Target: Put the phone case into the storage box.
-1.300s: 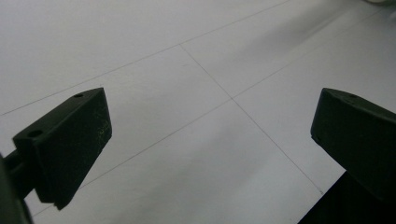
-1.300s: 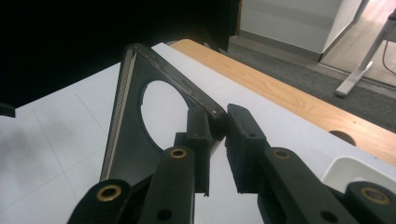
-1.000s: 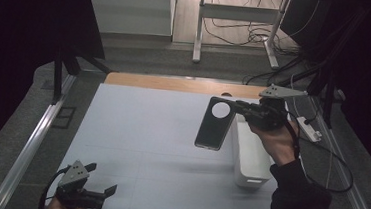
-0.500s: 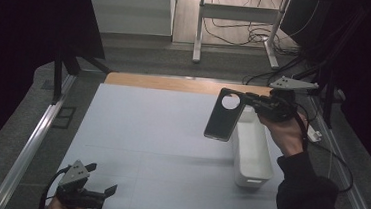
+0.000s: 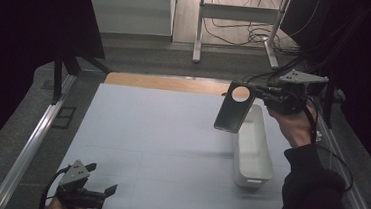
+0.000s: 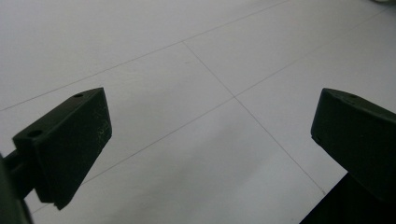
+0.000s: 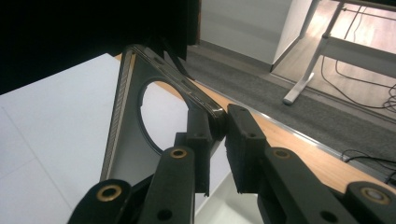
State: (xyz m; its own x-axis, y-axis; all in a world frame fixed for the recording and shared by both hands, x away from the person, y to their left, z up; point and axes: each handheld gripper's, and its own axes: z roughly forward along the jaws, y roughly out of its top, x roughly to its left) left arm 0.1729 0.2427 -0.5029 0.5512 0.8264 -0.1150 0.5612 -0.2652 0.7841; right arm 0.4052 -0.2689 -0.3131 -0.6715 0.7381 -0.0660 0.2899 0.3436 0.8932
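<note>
A dark phone case with a round camera cutout hangs in the air over the far end of the white bin. My right gripper is shut on the case's top edge. In the right gripper view the case is pinched at its rim between the two black pads. My left gripper rests low at the near left of the white table, its jaws wide apart. The left gripper view shows both fingers with bare table between them.
The white bin stands lengthwise at the table's right side. A wooden strip borders the table's far edge. Metal rails run along both sides. Desk legs and cables lie on the floor beyond.
The right gripper has carried the phone case to the right and slightly up, from over the table to above the bin. The left gripper has stayed put.
</note>
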